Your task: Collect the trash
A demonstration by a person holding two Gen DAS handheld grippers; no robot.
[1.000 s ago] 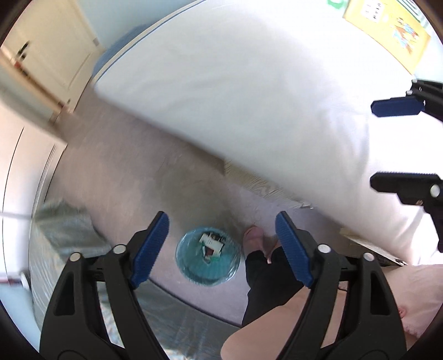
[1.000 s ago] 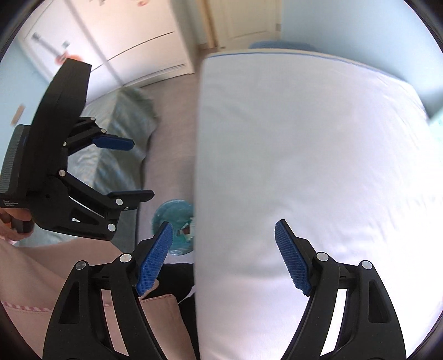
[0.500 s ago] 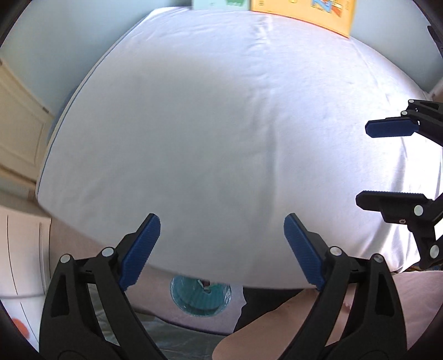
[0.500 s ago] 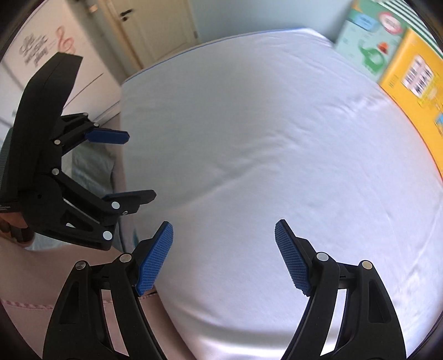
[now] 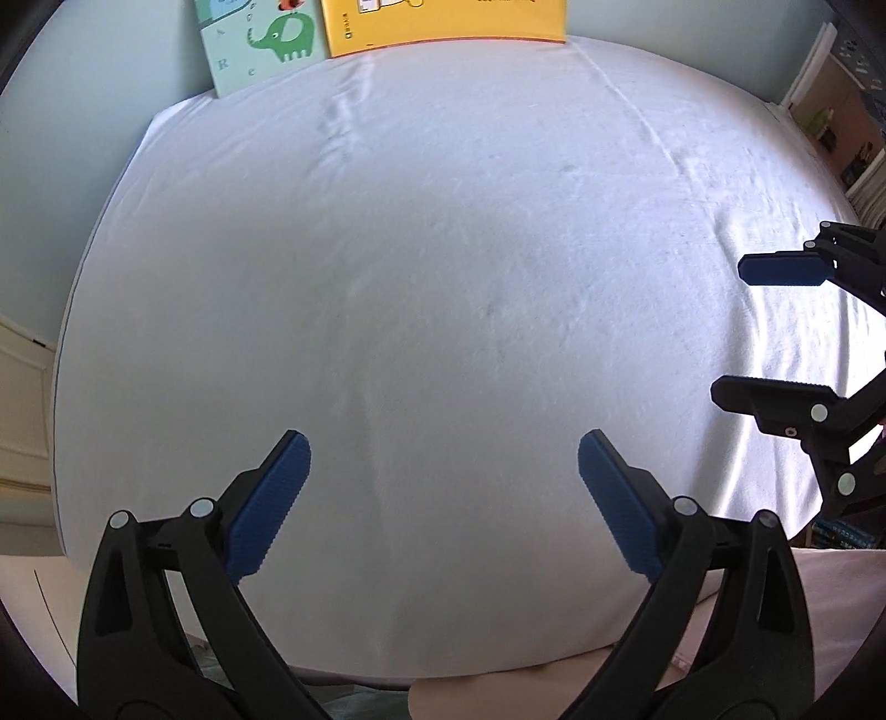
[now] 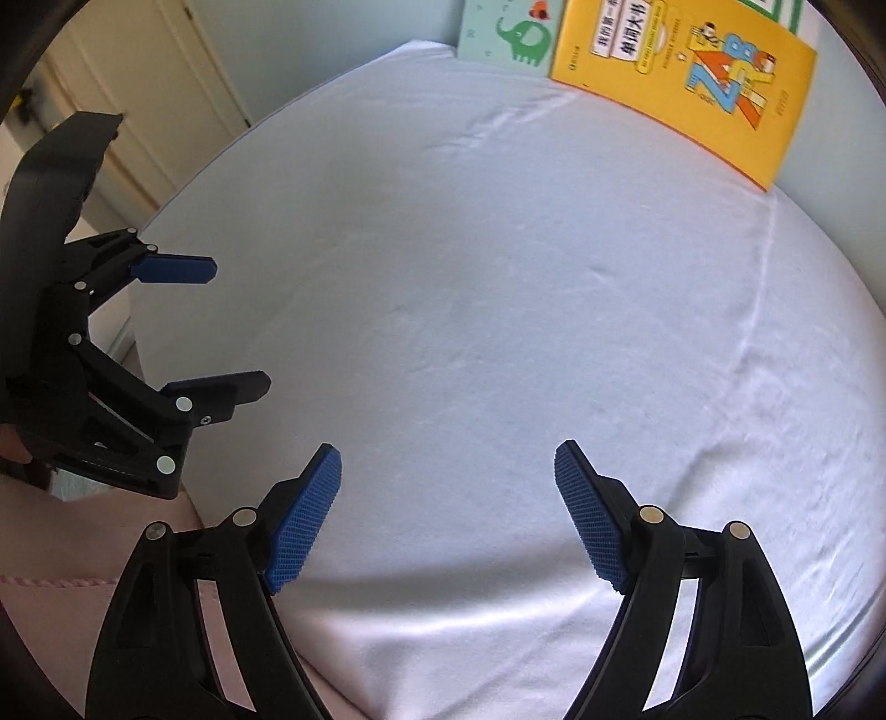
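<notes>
Left wrist view showed a big white bed [image 5: 443,277], w/ a yellow book [image 5: 443,25] at its far edge. No trash was seen here. Left hand-held gripper [image 5: 443,498] had just been opening, nothing inside; right hand-held gripper [image 6: 447,509] was wide too, empty. Trash prob. light & soft; pinch its middle.

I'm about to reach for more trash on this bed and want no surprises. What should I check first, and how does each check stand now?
1. Left claw empty, jaws just opened wider: ok.
2. Right claw open, nothing between its pads: ok.
3. Claws apart from each other: ok.
4. Trash in sight on the white bed sheet: not ok, none shows.
5. Yellow book and elephant book at the far edge, away from both claws: ok.
</notes>
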